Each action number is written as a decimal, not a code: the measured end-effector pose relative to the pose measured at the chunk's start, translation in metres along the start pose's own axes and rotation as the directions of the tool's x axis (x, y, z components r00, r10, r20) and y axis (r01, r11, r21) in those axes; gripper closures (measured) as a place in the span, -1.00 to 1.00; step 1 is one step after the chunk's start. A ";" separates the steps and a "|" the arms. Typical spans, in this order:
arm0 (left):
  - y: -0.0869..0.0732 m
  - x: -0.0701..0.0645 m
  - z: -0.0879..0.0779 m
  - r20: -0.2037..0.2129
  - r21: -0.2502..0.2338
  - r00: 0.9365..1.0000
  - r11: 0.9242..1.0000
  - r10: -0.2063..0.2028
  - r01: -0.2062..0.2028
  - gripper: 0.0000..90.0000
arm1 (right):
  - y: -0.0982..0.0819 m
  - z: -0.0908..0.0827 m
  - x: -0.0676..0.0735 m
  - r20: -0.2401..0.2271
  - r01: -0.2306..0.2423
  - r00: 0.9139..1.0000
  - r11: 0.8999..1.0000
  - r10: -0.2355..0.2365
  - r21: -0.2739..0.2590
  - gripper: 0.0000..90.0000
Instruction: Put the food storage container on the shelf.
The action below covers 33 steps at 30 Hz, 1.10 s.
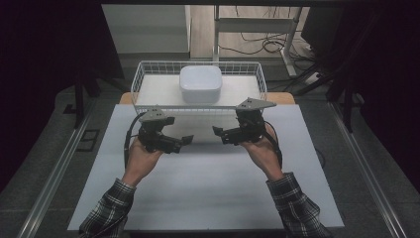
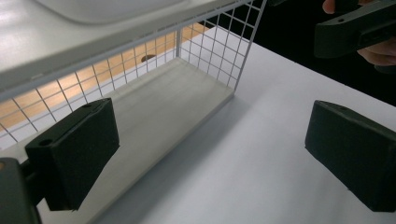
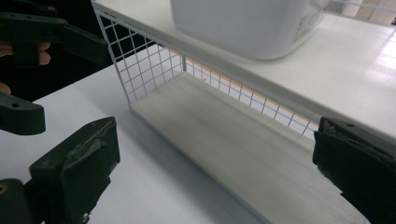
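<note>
A white wire basket (image 1: 137, 79) stands at the far edge of the white table, with a white rounded container (image 1: 200, 83) inside it. My left gripper (image 1: 182, 143) hovers in front of the basket's left half, open and empty, its jaws pointing right. My right gripper (image 1: 220, 134) hovers in front of the right half, open and empty, its jaws pointing left at the other one. In the left gripper view the basket's mesh corner (image 2: 243, 51) lies between my wide jaws. In the right gripper view the container (image 3: 243, 23) sits above the basket's mesh wall (image 3: 144, 65).
The white table top (image 1: 208, 183) spreads in front of the grippers. Beyond the basket are a white table frame (image 1: 257, 25) and cables on the floor (image 1: 257, 47). Dark curtains hang on both sides.
</note>
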<state>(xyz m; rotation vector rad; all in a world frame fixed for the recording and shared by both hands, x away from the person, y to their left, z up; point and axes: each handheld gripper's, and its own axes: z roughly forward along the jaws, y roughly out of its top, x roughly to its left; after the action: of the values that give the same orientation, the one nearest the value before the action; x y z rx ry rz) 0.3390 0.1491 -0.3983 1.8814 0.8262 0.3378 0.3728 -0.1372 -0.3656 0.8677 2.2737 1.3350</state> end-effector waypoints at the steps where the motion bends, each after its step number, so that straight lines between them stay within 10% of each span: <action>1: -0.003 0.000 0.000 0.000 0.000 1.000 1.000 -0.005 0.005 -0.94 | -0.002 0.000 0.001 -0.002 0.000 1.000 1.000 0.000 0.002 -1.00; 19: -0.056 0.001 0.006 0.012 0.017 0.996 0.996 -0.090 0.090 -0.95 | -0.053 0.004 0.011 -0.034 -0.001 0.999 1.000 0.002 0.020 -1.00; 33: -0.069 -0.013 -0.002 0.001 0.037 0.998 0.998 -0.058 0.058 -0.95 | -0.072 -0.010 0.016 -0.037 0.016 0.999 1.000 -0.016 0.024 -1.00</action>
<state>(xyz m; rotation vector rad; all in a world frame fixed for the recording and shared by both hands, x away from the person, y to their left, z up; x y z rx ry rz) 0.3014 0.1591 -0.4564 1.8873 0.8893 0.2859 0.3320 -0.1597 -0.4232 0.8376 2.3252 1.3295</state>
